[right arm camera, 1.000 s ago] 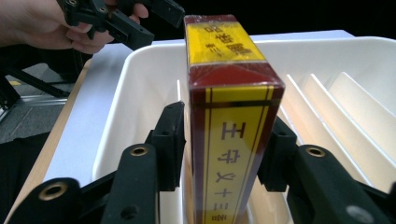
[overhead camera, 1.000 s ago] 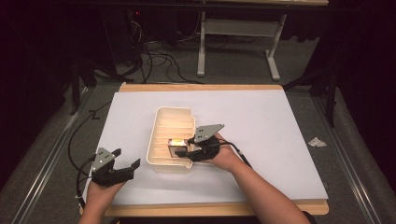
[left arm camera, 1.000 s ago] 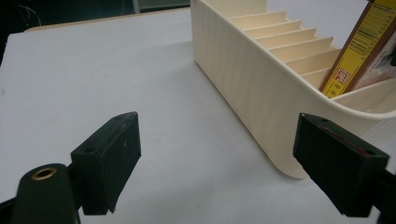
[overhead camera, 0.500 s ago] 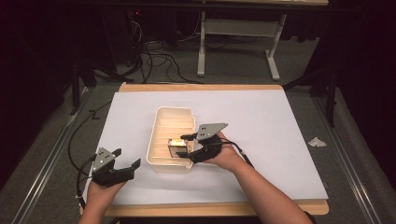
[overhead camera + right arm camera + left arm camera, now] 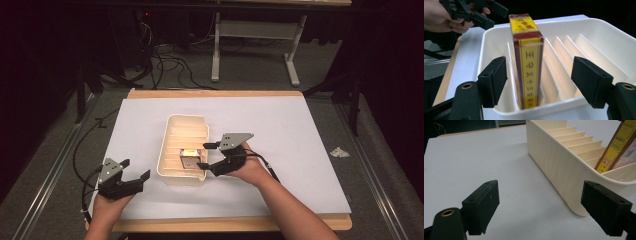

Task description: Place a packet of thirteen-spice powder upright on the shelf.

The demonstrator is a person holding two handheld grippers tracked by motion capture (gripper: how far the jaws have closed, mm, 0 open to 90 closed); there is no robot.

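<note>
A cream slotted tray [image 5: 174, 129] lies in the middle of the white table. A yellow and dark red box [image 5: 190, 159] stands on edge in one of its near slots [image 5: 529, 62]. My right gripper [image 5: 205, 156] sits just right of the tray's near end, open, its jaws apart on either side of the box without touching it [image 5: 539, 82]. My left gripper [image 5: 136, 171] rests open near the table's front left, left of the tray, with nothing between its jaws [image 5: 539, 205]. The left gripper view has the tray's outer wall [image 5: 559, 162] and the box's corner [image 5: 616, 147].
The tray's farther slots [image 5: 187, 132] hold nothing. The white sheet [image 5: 280, 130] covers the table up to a wooden front edge [image 5: 225, 224]. A crumpled scrap [image 5: 340, 152] lies on the floor at the right, and cables [image 5: 165, 60] and a desk frame [image 5: 255, 30] stand beyond.
My right gripper has drawn back slightly from the box and stands open. The box stays upright in its slot. The left gripper has not moved.
</note>
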